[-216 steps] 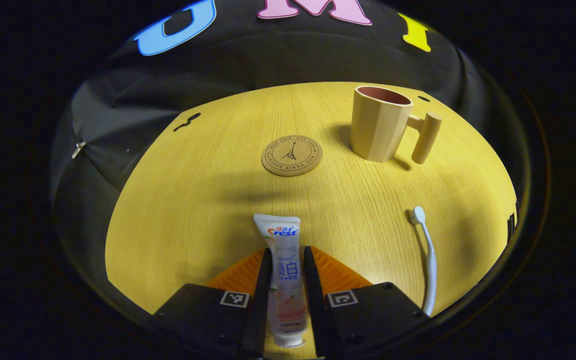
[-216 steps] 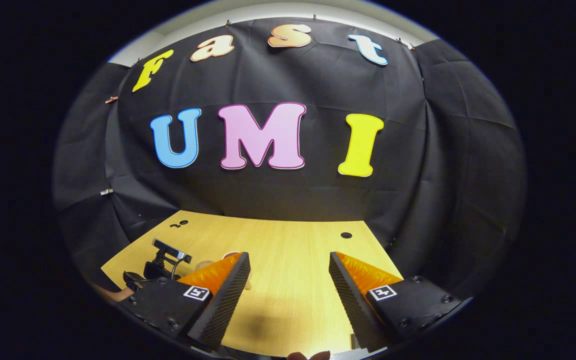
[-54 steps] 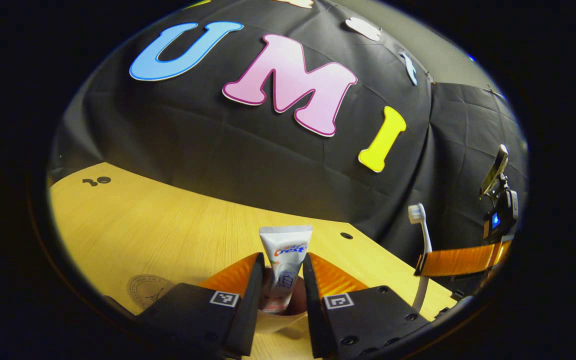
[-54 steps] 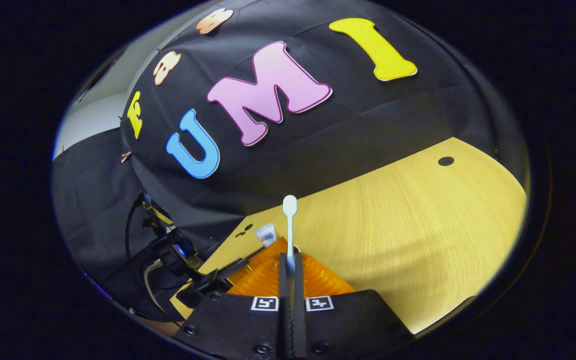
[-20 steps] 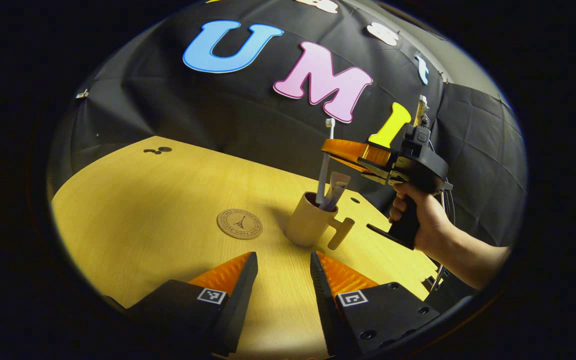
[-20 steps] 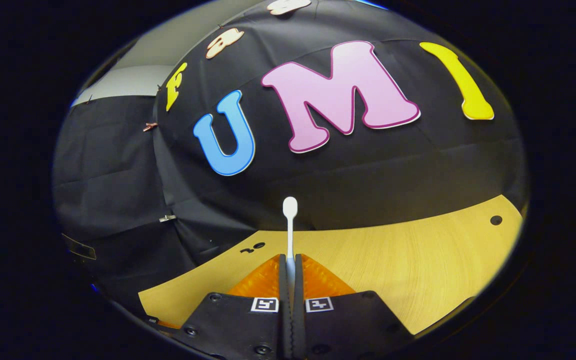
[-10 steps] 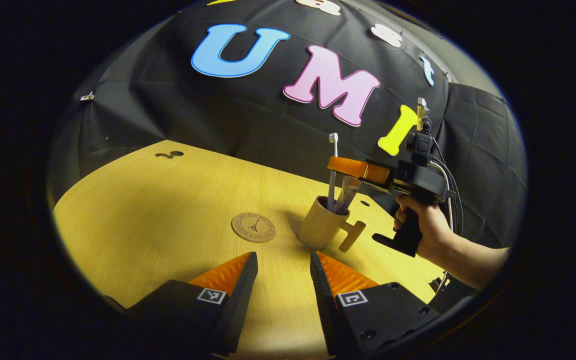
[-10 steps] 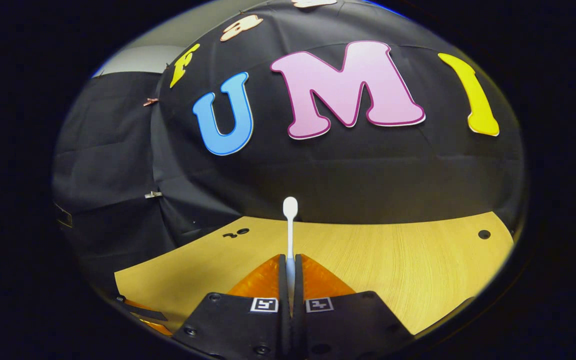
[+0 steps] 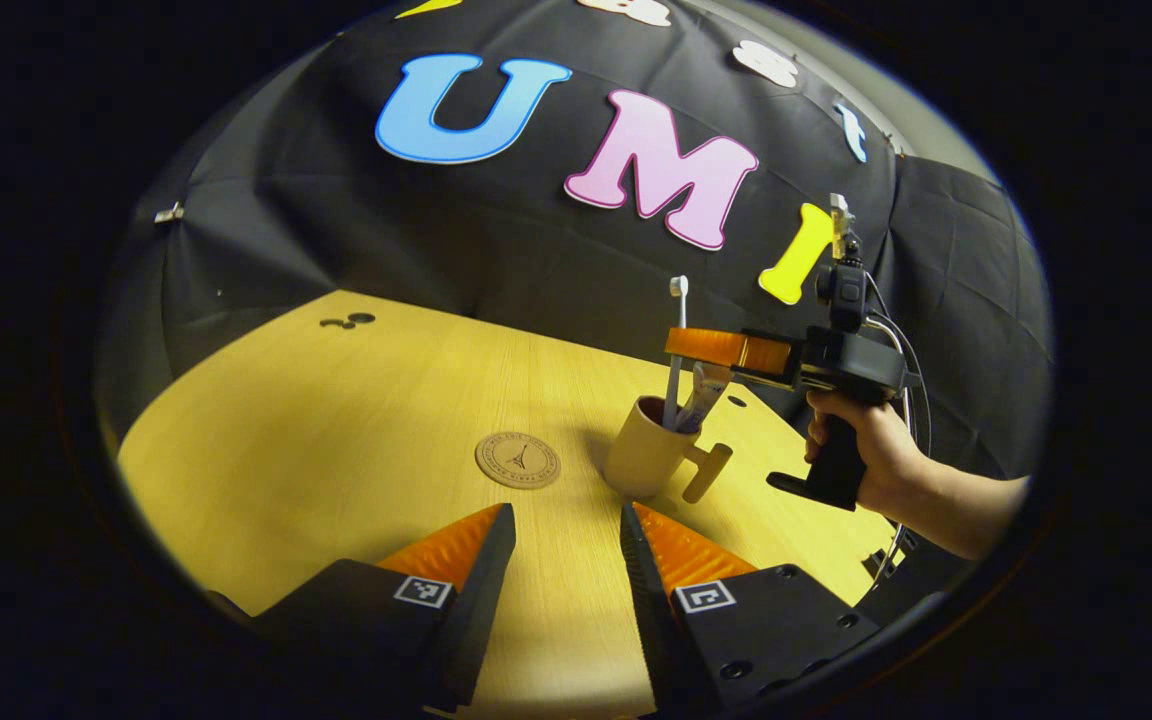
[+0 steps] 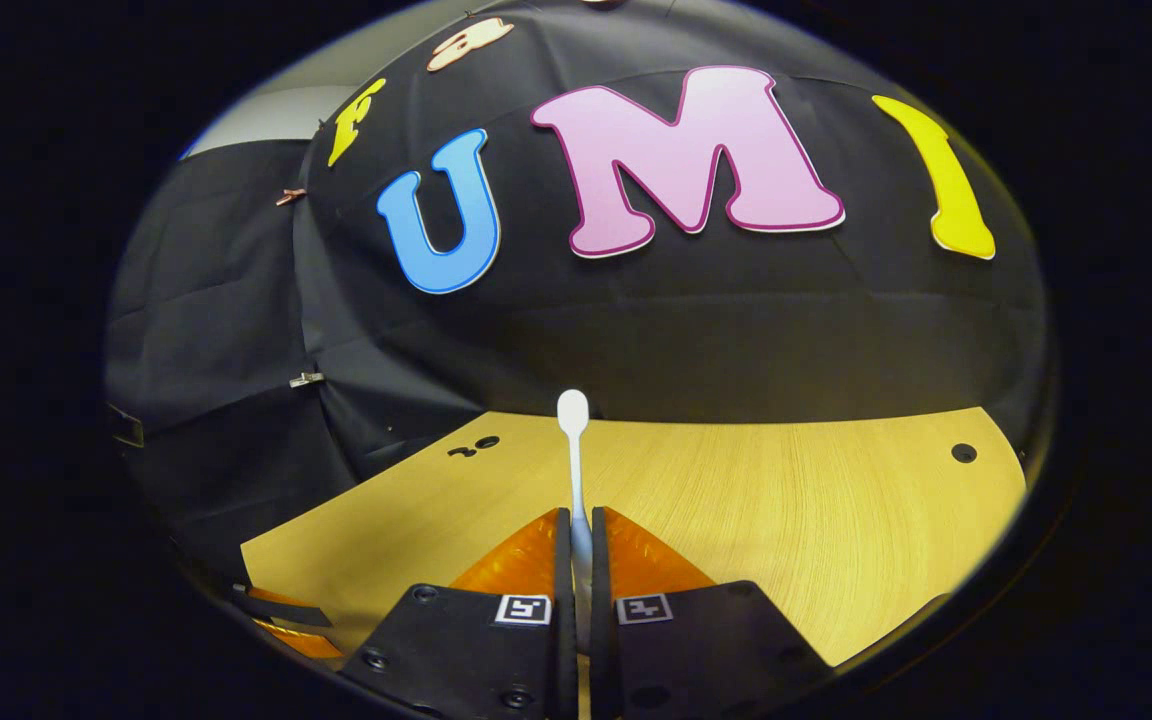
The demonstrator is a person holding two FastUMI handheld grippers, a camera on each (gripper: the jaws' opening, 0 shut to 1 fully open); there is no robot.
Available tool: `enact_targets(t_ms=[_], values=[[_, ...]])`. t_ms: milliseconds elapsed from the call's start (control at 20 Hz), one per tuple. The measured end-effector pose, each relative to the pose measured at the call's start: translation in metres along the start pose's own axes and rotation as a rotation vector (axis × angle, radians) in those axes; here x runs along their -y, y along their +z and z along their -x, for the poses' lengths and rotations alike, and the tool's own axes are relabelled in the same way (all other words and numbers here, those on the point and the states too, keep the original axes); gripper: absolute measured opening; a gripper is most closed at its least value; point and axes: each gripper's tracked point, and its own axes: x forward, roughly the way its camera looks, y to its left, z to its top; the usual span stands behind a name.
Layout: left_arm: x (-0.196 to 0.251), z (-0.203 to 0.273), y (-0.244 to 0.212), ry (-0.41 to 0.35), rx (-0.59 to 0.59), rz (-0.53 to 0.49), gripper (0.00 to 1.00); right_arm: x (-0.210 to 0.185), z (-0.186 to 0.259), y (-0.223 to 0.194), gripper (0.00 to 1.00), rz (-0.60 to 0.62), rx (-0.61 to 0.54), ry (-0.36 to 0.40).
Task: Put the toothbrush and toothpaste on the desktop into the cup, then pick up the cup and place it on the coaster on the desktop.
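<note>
- In the left gripper view the left gripper [image 9: 558, 560] hovers over the wooden desktop [image 9: 336, 420]; its two fingers stand apart with a gap between them, and they hold nothing.
- One round cork coaster [image 9: 517, 460] lies bare on the desktop; just to its right stands one beige cup [image 9: 644, 460], upright, its handle pointing right; the cup is beside the coaster, not on it.
- In the cup there is one toothpaste tube [image 9: 704, 392], leaning; one white toothbrush [image 9: 675, 345] stands with its lower end inside the cup, bristle head up.
- The right gripper [image 9: 681, 345], held by a hand [image 9: 871, 455], is closed on the toothbrush above the cup; in the right gripper view its fingers [image 10: 563, 570] press together on the handle.
</note>
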Motion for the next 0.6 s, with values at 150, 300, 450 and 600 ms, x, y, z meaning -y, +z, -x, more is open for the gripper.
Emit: enact_targets(t_ms=[150, 300, 450, 600], values=[[0.009, 0.018, 0.023, -0.011, 0.010, -0.012, 0.66, -0.001, 0.000, -0.004, 0.11, 0.001, -0.052, -0.007], [0.015, 0.040, 0.042, -0.013, 0.013, 0.033, 0.66, -0.004, -0.002, -0.008, 0.11, -0.019, -0.111, -0.007], [0.016, 0.063, 0.058, 0.000, 0.022, 0.051, 0.66, -0.007, 0.000, -0.010, 0.13, -0.066, -0.159, -0.010], [0.012, 0.082, 0.068, 0.012, 0.024, 0.046, 0.66, -0.007, 0.002, -0.011, 0.17, -0.119, -0.187, -0.020]])
